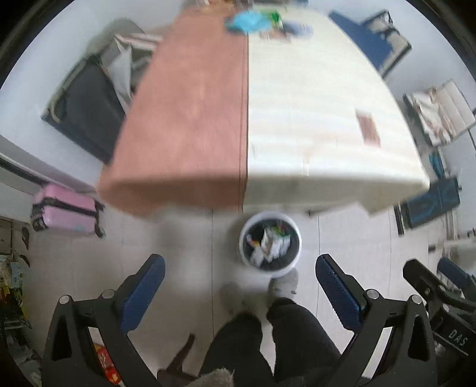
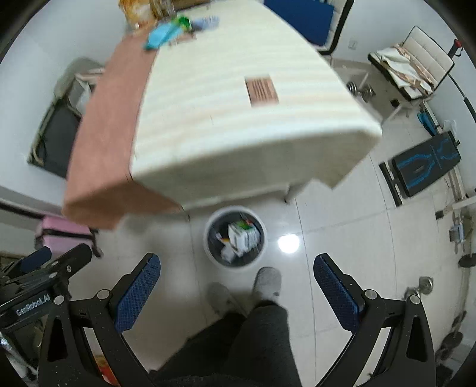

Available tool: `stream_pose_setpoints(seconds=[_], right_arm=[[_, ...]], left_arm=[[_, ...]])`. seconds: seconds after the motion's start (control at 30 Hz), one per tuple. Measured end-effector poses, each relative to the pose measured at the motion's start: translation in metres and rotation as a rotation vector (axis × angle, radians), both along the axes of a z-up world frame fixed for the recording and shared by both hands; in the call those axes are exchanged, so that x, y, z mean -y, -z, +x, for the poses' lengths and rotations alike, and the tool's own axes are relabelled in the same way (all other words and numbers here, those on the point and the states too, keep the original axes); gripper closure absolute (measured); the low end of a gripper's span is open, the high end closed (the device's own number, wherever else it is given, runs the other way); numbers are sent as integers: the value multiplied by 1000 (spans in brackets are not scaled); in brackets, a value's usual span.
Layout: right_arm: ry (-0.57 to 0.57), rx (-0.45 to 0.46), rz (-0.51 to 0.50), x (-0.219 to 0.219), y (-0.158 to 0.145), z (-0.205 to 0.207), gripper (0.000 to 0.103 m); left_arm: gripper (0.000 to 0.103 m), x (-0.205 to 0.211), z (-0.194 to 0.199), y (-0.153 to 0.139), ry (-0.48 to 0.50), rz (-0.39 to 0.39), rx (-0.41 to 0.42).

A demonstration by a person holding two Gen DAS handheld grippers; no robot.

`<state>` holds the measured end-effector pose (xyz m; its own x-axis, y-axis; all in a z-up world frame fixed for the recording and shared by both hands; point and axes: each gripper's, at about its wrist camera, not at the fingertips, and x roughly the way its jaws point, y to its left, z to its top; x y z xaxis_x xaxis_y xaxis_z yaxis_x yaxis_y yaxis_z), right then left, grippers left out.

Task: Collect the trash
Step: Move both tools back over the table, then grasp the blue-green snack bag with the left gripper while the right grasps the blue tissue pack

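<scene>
Looking down from above on a round white bin (image 1: 270, 244) standing on the tiled floor (image 1: 184, 256), just in front of the near edge of the surface (image 1: 312, 119). Holding crumpled white wrappers and cartons (image 1: 269, 242) inside the bin's dark liner — the same heap showing in the right view (image 2: 239, 238), bin rim (image 2: 235, 212) and all.

Hovering over the floor with the left hand-held gripper (image 1: 239, 290), fingers spread wide and gripping nothing, blue pads (image 1: 144, 293) well apart. Hanging likewise with the right hand-held gripper (image 2: 236, 290), released, blue pads (image 2: 138, 293) far apart and nothing between them. Showing each gripper at the edge of the other's view.

Standing between the two grippers — dark trouser legs (image 2: 255, 336) and grey slippers (image 2: 267, 281), toes near the bin.

Covering the surface on the left side with a brown cloth (image 1: 190, 113) and on the right with a cream striped cloth (image 2: 238, 104). Lying on the cream part, well apart from the bin, a flat reddish-brown packet (image 2: 261, 90). Sitting at the far end, blurred, a cluster of blue and green items (image 1: 255, 19).

Resting on the floor to the left, a pink suitcase (image 1: 67, 210); standing to the right, a dark bench with blue markings (image 2: 427, 163).
</scene>
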<state>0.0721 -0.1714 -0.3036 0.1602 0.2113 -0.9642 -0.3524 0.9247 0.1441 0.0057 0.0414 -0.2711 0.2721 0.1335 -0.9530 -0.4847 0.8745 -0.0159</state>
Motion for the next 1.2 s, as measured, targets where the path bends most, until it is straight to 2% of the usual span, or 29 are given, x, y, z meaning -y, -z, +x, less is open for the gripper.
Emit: stream_pose_setpoints(seconds=[0.1,0.2,0.33,0.43,0.63,0.8,0.93,1.1,1.13,1.17,1.2], right_arm=[[-25,20,25,-15,-25,38,0],[-61,29,34,-34,-36,84,0],[-122,43,21,-76,-40,169,0],[-169,29,8,-117,-34,245,0],[-273,1,-53,-214,9,410,0],[-337,-35,-112,-294,64,523,0],[-383,-85,-138,-339,110,570,0],[-425,-185,-120,-372,157,596,0],[-432,-198,-121,-373,164,598,7],[-437,-184,-112,-372,163,599,7],[-438,-162,-119,-370,160,601,20]], left_arm=[[0,-19,27,-25,-34,53,41],[0,-46,64,-46,-69,97,76],[0,-78,136,-61,-92,208,87],[0,-111,196,-66,-117,257,60],[0,-179,308,-64,-130,322,-40],[0,-217,394,-31,-94,378,-128],[0,-240,440,-5,-45,387,-182],[0,-253,476,19,56,343,-208],[0,-255,483,23,81,324,-212],[0,-256,490,26,110,296,-212],[0,-256,496,28,130,277,-212]])
